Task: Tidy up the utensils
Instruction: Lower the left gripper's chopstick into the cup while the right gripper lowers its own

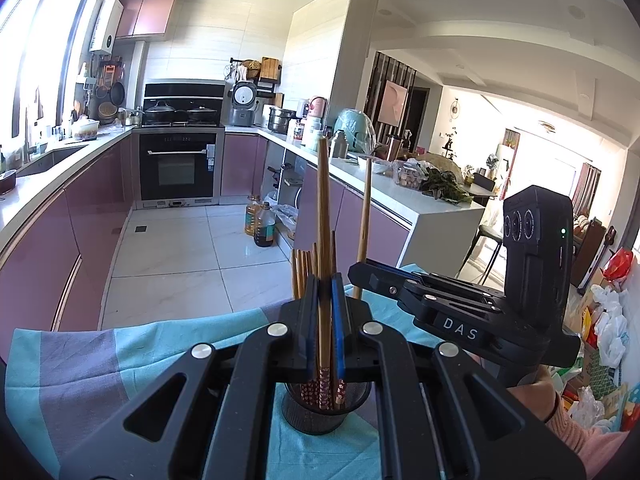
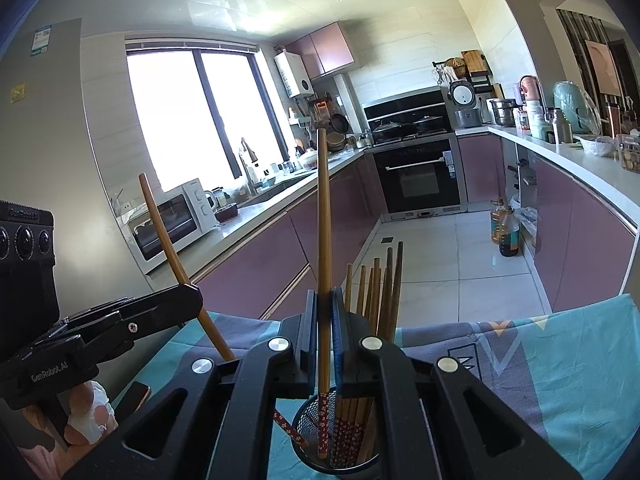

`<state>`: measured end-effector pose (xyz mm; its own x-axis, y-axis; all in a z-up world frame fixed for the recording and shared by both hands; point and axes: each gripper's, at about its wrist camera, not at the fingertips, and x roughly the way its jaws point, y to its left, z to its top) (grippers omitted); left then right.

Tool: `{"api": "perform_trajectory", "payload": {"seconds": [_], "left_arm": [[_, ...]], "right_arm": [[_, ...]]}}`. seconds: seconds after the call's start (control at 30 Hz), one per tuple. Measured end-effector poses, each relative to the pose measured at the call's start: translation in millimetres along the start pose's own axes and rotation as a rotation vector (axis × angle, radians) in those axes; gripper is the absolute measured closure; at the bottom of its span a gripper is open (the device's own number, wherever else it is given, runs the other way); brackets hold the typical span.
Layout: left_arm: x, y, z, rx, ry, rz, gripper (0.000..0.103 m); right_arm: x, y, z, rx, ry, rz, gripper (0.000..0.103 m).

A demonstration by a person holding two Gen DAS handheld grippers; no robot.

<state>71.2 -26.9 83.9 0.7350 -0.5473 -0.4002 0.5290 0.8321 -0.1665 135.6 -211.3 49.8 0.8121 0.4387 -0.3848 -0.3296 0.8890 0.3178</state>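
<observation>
A black mesh cup (image 1: 320,414) (image 2: 340,456) stands on the teal and grey cloth, with several wooden chopsticks (image 1: 301,276) (image 2: 380,292) upright in it. My left gripper (image 1: 325,280) is shut on one chopstick (image 1: 322,200); its flowered lower end reaches into the cup. In the right wrist view that gripper (image 2: 196,296) enters from the left with its chopstick (image 2: 168,240) tilted, tip at the cup's rim. My right gripper (image 2: 325,294) is shut on another chopstick (image 2: 323,220), whose patterned end is inside the cup. The left wrist view shows it (image 1: 354,272) at the right.
The cloth-covered table (image 1: 80,360) (image 2: 560,360) ends just beyond the cup, with tiled floor behind. Oil bottles (image 1: 262,226) stand on the floor by the purple cabinets. Plastic bags (image 1: 608,320) pile up at the right. A hand in a pink sleeve (image 1: 536,396) holds the right gripper.
</observation>
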Motion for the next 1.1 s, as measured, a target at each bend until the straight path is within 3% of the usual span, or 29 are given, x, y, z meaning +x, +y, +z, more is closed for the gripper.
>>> {"api": "perform_trajectory", "payload": {"seconds": [1.1], "left_arm": [[28,9,-8,-0.008,0.107,0.008,0.096]], "right_arm": [[15,-4,-24,0.010,0.044,-0.029,0.097]]}}
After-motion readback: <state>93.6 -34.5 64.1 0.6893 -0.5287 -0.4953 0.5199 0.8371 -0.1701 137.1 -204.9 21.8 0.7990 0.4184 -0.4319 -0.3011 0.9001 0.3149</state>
